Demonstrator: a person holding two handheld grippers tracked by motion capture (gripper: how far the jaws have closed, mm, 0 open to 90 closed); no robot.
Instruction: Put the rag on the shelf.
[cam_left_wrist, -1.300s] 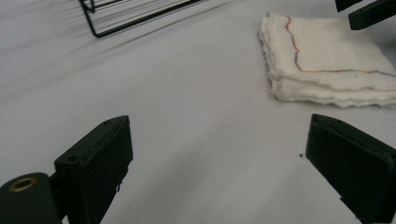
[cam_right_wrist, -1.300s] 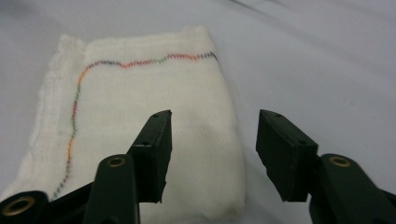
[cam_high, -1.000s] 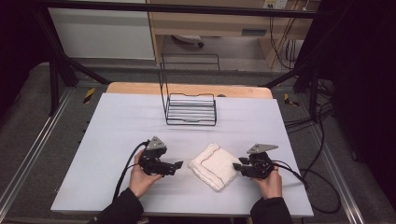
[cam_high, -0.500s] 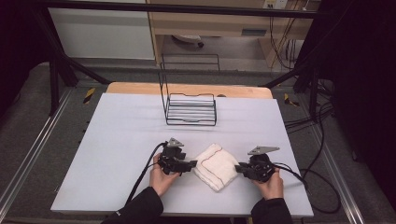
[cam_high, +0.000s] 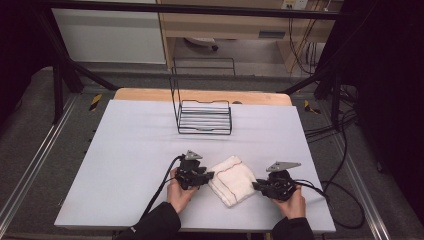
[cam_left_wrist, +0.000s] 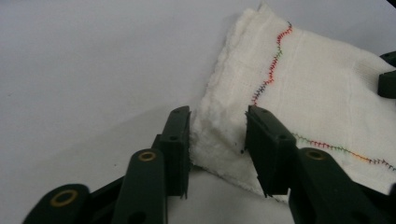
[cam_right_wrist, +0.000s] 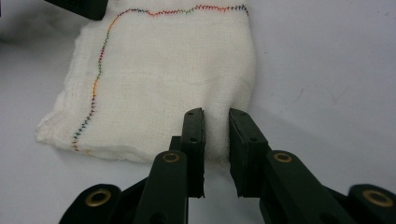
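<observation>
A folded white cloth (cam_high: 233, 180) with multicoloured stitching lies on the table near the front edge. My left gripper (cam_high: 210, 175) meets its left corner. In the left gripper view the jaws (cam_left_wrist: 218, 126) stand on either side of that thick corner (cam_left_wrist: 219, 119), which bunches up between them and touches both. My right gripper (cam_high: 255, 186) is at the cloth's right edge. In the right gripper view the narrow-set jaws (cam_right_wrist: 216, 126) pinch the folded edge of the cloth (cam_right_wrist: 163, 79). A hand holds each gripper.
A black wire rack (cam_high: 205, 117) stands at the back middle of the white table (cam_high: 125, 150). Cables trail from both grippers toward the front and right. A wooden strip runs along the table's far edge.
My left gripper has moved right across the table to the cloth's left corner and closed in on it. The right gripper has stayed at the cloth's right edge.
</observation>
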